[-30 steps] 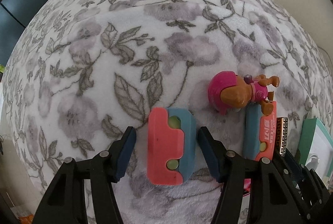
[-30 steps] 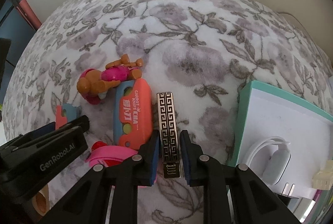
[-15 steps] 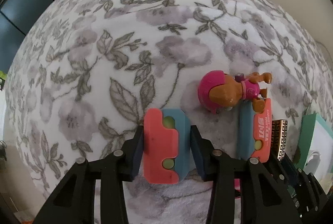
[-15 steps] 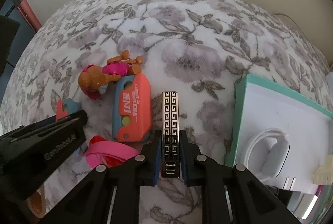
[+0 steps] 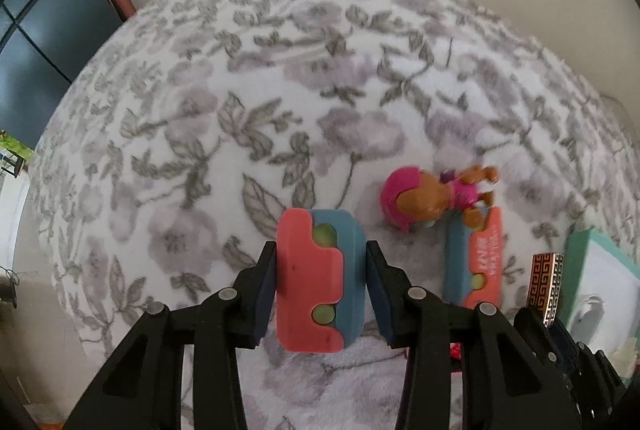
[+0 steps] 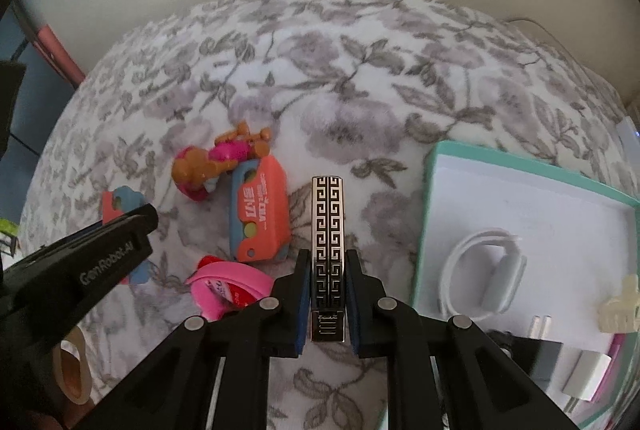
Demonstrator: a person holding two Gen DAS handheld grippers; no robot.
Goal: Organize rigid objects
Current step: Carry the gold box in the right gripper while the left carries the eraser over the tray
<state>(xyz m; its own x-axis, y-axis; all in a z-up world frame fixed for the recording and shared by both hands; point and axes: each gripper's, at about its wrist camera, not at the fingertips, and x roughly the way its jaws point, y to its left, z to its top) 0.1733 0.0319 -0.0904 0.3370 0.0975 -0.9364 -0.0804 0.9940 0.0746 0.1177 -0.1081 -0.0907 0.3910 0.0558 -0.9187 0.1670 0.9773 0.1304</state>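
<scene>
Meanwhile the left gripper [image 5: 321,280], its jaws having just closed, pinched a coral-and-blue block [image 5: 320,278] above the floral bed [image 5: 248,102]; the right gripper [image 6: 328,304] clamped a patterned bar [image 6: 328,230] beside the teal tray [image 6: 430,190]. A second coral block [image 6: 260,208] and toy dog [image 6: 216,166] lay between.

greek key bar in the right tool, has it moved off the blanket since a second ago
Yes. The greek key bar, clamped in the right tool, has lifted; the orange-blue toy beside it looks further below.
</scene>
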